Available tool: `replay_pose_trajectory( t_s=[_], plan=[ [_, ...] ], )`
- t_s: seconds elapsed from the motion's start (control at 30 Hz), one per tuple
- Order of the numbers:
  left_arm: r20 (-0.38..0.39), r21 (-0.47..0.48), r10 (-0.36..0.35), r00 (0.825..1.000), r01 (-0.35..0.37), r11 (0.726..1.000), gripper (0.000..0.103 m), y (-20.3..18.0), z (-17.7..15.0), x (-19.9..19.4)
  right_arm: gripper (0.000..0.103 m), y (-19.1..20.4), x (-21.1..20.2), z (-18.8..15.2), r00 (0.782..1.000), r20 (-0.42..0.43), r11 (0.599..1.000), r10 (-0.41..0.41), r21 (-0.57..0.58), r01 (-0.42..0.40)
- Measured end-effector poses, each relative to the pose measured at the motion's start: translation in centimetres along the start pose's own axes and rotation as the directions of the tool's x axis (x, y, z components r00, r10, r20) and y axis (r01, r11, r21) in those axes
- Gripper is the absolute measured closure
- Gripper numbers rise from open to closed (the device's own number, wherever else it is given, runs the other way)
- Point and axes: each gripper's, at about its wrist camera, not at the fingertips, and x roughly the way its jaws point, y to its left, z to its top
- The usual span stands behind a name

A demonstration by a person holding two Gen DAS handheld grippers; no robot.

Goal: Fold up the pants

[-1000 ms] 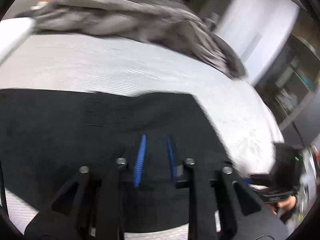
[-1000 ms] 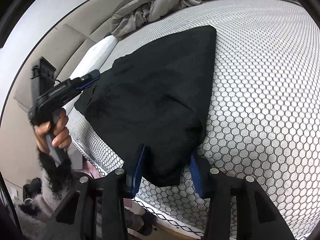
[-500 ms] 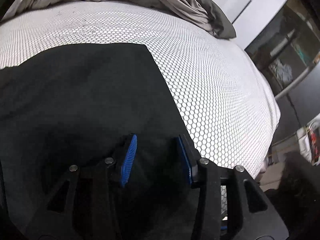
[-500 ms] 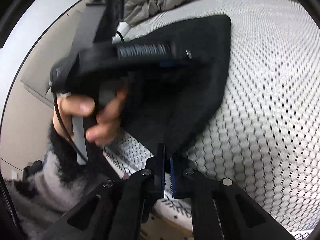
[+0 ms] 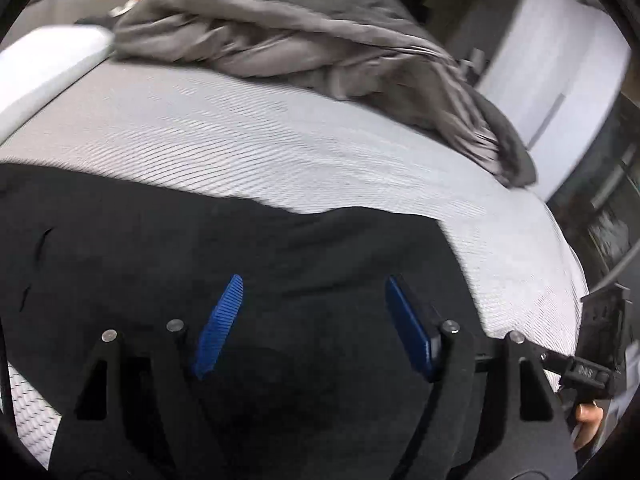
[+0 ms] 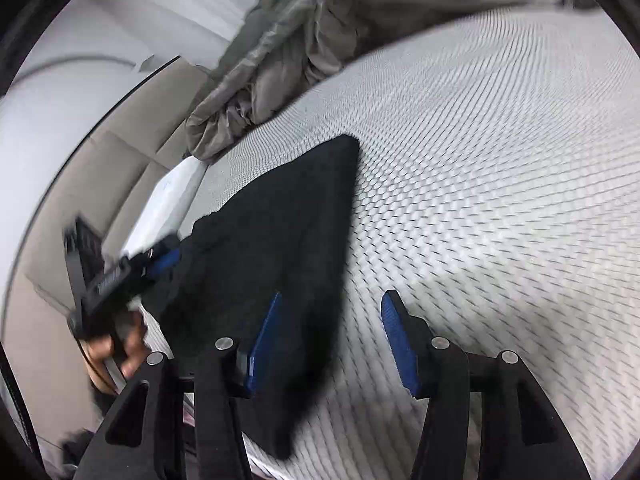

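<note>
— Where spread largest, what? Bed point(image 6: 500, 168): white cover with a fine honeycomb weave, filling most of both views.

— Then, heaped at the far end?

— Grey duvet point(image 5: 304, 40), crumpled and bunched, resting on the bed well apart from the task's thing. White pillow point(image 5: 44, 68) just beside its left end in the left wrist view.

— And the pants?

— Pants point(image 6: 280, 224), black, matte, soft-looking; lying flat on the bed near its close edge, folded into a broad slab with one sharp corner pointing up the bed. Straight long edge on the right side in the right wrist view; near end hanging over the bed's edge. A few small creases along the left part in the left wrist view. Edges blurred.

— Left tool?

— Left tool point(image 5: 312, 320): blue pads spread wide, jaws just been opening, poised over the black cloth, nothing pinched between them. Seen from the other side held in a hand point(image 6: 116, 344) at the pants' far-left edge.

— Right tool?

— Right tool point(image 6: 332, 340): jaws also just been opening, standing partly apart. Left pad in front of the pants' edge, right pad over bare bed; no cloth clamped.
</note>
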Motion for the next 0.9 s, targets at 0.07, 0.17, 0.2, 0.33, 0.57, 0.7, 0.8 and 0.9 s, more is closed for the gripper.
replay_pose_trajectory(
  t_s=[0.07,0.17,0.2,0.33,0.57,0.7,0.8,0.9],
  plan=[
    [-0.027,-0.049,0.014,1.0,-0.015,0.999,0.032,1.9,-0.1,0.4,0.05,-0.4,3.0,1.2,0.996,-0.051,0.997,0.07,0.032,-0.068],
    [-0.058,-0.092,0.004,0.998,-0.009,0.996,0.032,4.2,-0.6,0.6,0.055,-0.8,6.5,1.7,0.974,-0.147,0.984,0.174,0.071,-0.165],
    [-0.062,-0.102,-0.007,0.998,0.001,0.995,0.032,4.8,-0.7,0.7,0.074,-0.5,7.2,2.3,0.976,-0.154,0.987,0.156,0.067,-0.147],
    [-0.054,-0.108,-0.005,0.999,0.0,0.994,0.032,7.3,-0.4,1.3,0.085,1.1,6.6,4.1,0.996,-0.062,0.998,0.063,-0.022,-0.065],
    [-0.01,0.047,0.004,1.0,-0.003,0.999,0.032,5.0,0.0,0.7,0.059,2.4,3.4,4.2,0.979,0.085,0.979,-0.187,-0.067,0.193],
    [-0.03,0.329,-0.095,0.995,0.1,0.939,0.032,-1.0,-3.2,0.3,0.059,7.3,1.2,0.4,0.972,0.162,0.94,-0.168,-0.269,0.208],
    [-0.136,0.41,-0.169,0.976,0.211,0.887,0.032,-3.9,-5.5,2.0,0.059,9.7,3.1,-2.2,0.981,0.108,0.913,-0.161,-0.362,0.19],
    [-0.21,0.48,-0.112,0.971,0.202,0.854,0.037,-5.2,-7.4,4.6,0.059,11.2,6.1,-4.6,0.977,0.041,0.855,-0.211,-0.476,0.205]
  ],
)
